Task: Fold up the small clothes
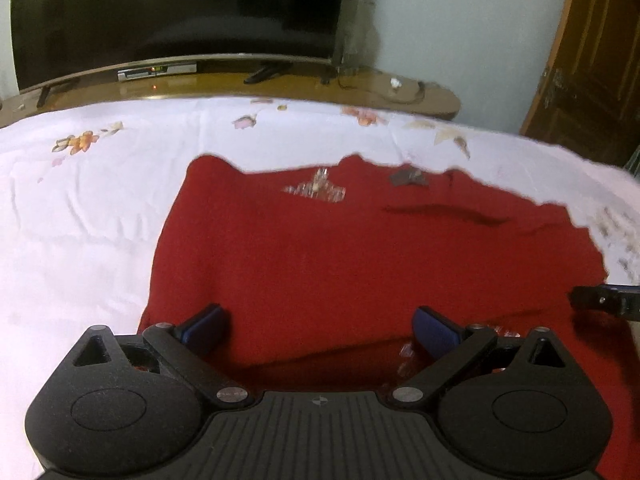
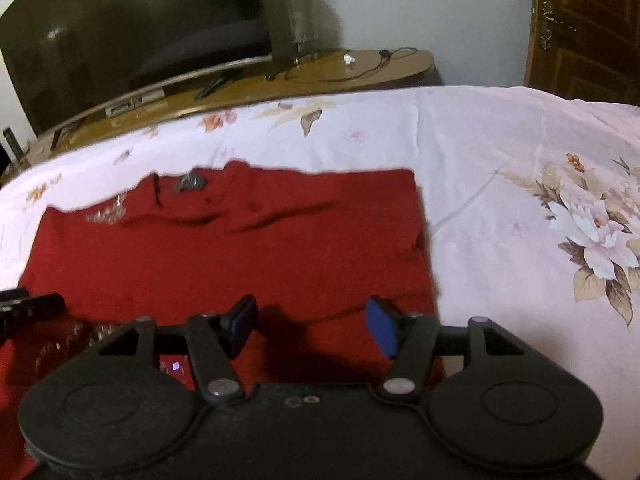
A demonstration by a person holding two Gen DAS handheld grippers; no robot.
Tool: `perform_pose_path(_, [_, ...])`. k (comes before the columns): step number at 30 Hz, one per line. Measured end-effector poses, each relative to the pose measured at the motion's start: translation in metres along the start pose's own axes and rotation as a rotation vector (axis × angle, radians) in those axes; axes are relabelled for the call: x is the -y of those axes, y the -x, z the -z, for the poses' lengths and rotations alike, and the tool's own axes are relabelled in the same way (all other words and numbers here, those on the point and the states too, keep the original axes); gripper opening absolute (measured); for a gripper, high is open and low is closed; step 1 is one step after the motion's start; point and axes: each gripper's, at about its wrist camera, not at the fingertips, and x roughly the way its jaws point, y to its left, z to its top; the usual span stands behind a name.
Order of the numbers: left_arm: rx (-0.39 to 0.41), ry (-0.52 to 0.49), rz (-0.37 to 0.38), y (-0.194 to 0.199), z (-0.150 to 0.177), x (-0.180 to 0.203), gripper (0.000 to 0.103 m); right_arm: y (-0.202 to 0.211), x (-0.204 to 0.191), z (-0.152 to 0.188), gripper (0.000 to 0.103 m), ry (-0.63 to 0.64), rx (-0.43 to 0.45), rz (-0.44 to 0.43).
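A red garment [image 1: 320, 256] lies spread flat on a white floral bedsheet [image 1: 80, 208], with a silver print and a grey neck label near its far edge. It also shows in the right wrist view [image 2: 240, 256]. My left gripper [image 1: 320, 326] is open and empty, its blue pads over the garment's near edge at its left side. My right gripper [image 2: 312, 326] is open and empty over the near edge at the garment's right side. A finger of the right gripper shows at the right edge of the left wrist view [image 1: 604, 300]. The left gripper's tip shows in the right wrist view [image 2: 28, 304].
The bedsheet [image 2: 520, 200] spreads wide to the right of the garment. Beyond the bed stands a wooden TV unit [image 2: 280, 80] with a large dark television [image 1: 180, 12] and a set-top box [image 1: 156, 72]. A wooden door [image 2: 588, 24] is at the far right.
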Motion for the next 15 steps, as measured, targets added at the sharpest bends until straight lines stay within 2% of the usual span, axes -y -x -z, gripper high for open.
perform_pose_path(2, [-0.007, -0.020, -0.010, 0.002, 0.002, 0.003, 0.100, -0.009, -0.001, 0.005, 0.064, -0.001, -0.039, 0.014])
perform_pose_path(8, [0.000, 0.000, 0.025, 0.031, 0.010, 0.000, 0.100, 0.023, -0.008, 0.007, 0.064, -0.011, 0.006, -0.031])
perform_pose_path(15, [-0.022, -0.001, 0.036, 0.076, 0.043, -0.017, 0.100, 0.068, -0.010, 0.033, 0.064, -0.008, 0.022, -0.054])
